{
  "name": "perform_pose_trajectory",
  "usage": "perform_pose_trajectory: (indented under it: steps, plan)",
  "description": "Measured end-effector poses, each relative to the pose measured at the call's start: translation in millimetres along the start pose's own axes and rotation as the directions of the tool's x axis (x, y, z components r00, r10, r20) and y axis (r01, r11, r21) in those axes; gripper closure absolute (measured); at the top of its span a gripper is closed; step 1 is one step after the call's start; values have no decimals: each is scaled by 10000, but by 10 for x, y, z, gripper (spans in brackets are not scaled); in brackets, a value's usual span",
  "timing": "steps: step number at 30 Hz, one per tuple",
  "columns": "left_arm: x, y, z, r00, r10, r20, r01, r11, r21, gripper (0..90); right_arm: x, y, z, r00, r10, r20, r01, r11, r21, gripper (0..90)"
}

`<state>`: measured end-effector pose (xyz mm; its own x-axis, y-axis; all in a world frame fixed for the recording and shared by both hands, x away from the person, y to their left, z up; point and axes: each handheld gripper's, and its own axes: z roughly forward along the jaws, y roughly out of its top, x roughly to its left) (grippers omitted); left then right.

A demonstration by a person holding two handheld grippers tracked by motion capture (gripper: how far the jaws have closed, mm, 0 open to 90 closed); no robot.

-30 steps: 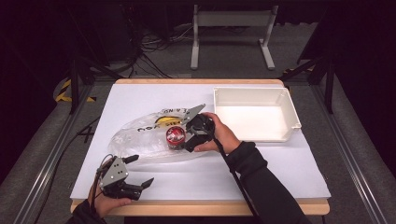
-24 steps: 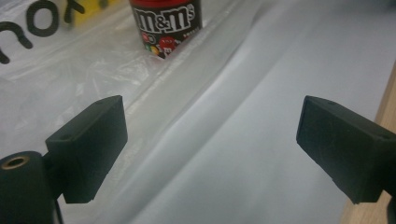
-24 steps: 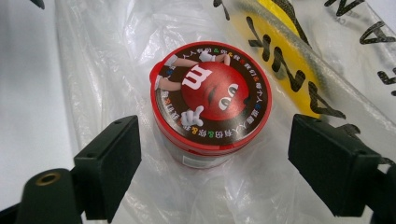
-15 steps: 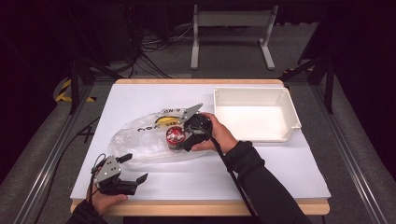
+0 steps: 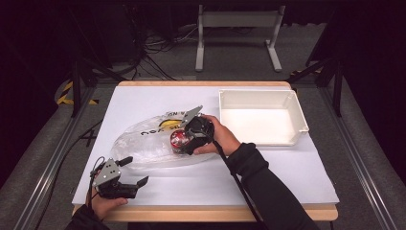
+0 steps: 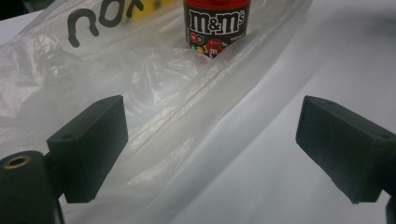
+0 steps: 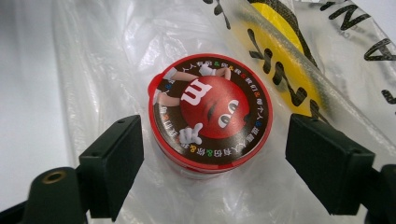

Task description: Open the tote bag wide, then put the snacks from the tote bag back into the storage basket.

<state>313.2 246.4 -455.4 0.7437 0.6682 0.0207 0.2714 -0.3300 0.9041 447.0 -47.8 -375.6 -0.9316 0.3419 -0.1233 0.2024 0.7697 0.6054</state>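
Observation:
A red-lidded M&M's tub (image 5: 178,139) (image 7: 210,112) (image 6: 215,23) stands upright on a crumpled clear plastic bag (image 5: 143,143) (image 7: 116,46) (image 6: 140,70) with black lettering and a yellow patch, in the middle of the white table. My right gripper (image 5: 184,141) (image 7: 215,154) hangs over the tub with one jaw on each side of the lid and small gaps showing. Its jaws have just been closing a little with the tub between them. My left gripper (image 5: 136,171) (image 6: 210,140) rests open near the front left edge, pointing at the bag's near edge, with nothing between its jaws.
An empty white tray (image 5: 256,92) sits at the back right of the table (image 5: 287,167). The person's right forearm crosses the front right of the tabletop. Cables and a metal stand lie on the dark floor beyond the table.
My left gripper has shifted slightly to the left along the front edge. The right gripper has stayed over the tub.

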Motion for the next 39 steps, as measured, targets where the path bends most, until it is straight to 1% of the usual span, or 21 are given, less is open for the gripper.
perform_pose_trajectory:
  steps: [2, 4, 5, 7, 9, 11, 12, 14, 17, 19, 21, 23, 25, 26, 28, 29, 30, 33, 35, 36, 39]
  plan:
    - [-2, 1, 3, 10000, 52, -34, -52, 10000, 75, 98, 7, 17, 3, 10000, -66, -47, 67, 10000, 64, 190]
    - [-8, 2, 14, 9999, 116, -41, -115, 9999, 129, 95, 0, 37, 14, 10000, -63, 16, 63, 9999, 140, 190]
    - [-9, 5, 15, 9999, 168, -33, -167, 9997, 163, 95, -5, 44, 19, 9999, -99, -76, 100, 9998, 195, 190]
    - [-13, 0, 10, 9999, 140, -49, -139, 9999, 98, 95, -5, 65, 33, 9997, -227, 63, 225, 9992, 334, 189]
    - [-5, -4, 5, 10000, 75, -15, -75, 10000, 11, 95, -12, 73, 41, 9997, -218, -78, 220, 9991, 366, 191]
    - [-6, -4, 5, 10000, 95, 11, -95, 10000, 32, 94, -21, 79, 55, 9996, -269, 1, 268, 9985, 477, 192]
    - [-8, -4, 7, 10000, 83, 25, -83, 10000, 48, 94, -20, 80, 55, 9998, -175, 21, 173, 9980, 601, 193]
    - [-5, 0, 11, 9999, 136, 57, -137, 9998, 112, 93, -28, 78, 55, 9999, -138, -32, 140, 9982, 582, 194]
    - [3, 1, 13, 9999, 101, 130, -103, 9999, 94, 91, -26, 85, 48, 9998, -184, -30, 185, 9971, 742, 198]
    - [6, 5, 15, 9997, 122, 202, -126, 9997, 185, 90, -29, 106, 46, 9994, -344, -93, 352, 9942, 1012, 199]
    - [-4, 7, 18, 9995, 219, 218, -224, 9995, 239, 90, -29, 128, 42, 9989, -458, -82, 464, 9921, 1166, 199]
    - [-2, 7, 18, 9994, 243, 255, -250, 9994, 255, 90, -25, 155, 51, 9977, -630, -253, 662, 9852, 1578, 190]
    - [-1, 3, 17, 9994, 220, 278, -225, 9996, 183, 90, -44, 172, 51, 9978, -580, -335, 625, 9863, 1529, 200]
    - [-3, 2, 15, 9994, 204, 287, -209, 9996, 171, 90, -60, 191, 47, 9973, -606, -424, 666, 9851, 1588, 202]
    - [-8, 1, 15, 9994, 232, 269, -237, 9996, 170, 91, -60, 223, 56, 9977, -531, -428, 597, 9834, 1715, 201]
    - [-10, 2, 13, 9993, 257, 286, -263, 9994, 222, 91, -62, 246, 62, 9973, -544, -493, 630, 9790, 1937, 200]
    - [-9, 3, 17, 9992, 273, 294, -280, 9993, 240, 91, -67, 261, 71, 9964, -676, -521, 767, 9769, 1996, 200]
    - [-7, 3, 20, 9992, 270, 302, -276, 9994, 208, 90, -52, 310, 114, 9953, -784, -562, 896, 9677, 2357, 186]
    - [-9, 3, 20, 9993, 224, 301, -232, 9994, 250, 90, -38, 324, 162, 9937, -836, -745, 997, 9633, 2491, 185]
    - [-10, 4, 22, 9992, 268, 293, -276, 9993, 264, 90, -26, 331, 180, 9937, -842, -737, 1005, 9614, 2563, 181]
    - [-11, 5, 22, 9991, 283, 303, -292, 9991, 292, 90, -21, 336, 224, 9931, -838, -815, 1023, 9602, 2599, 178]
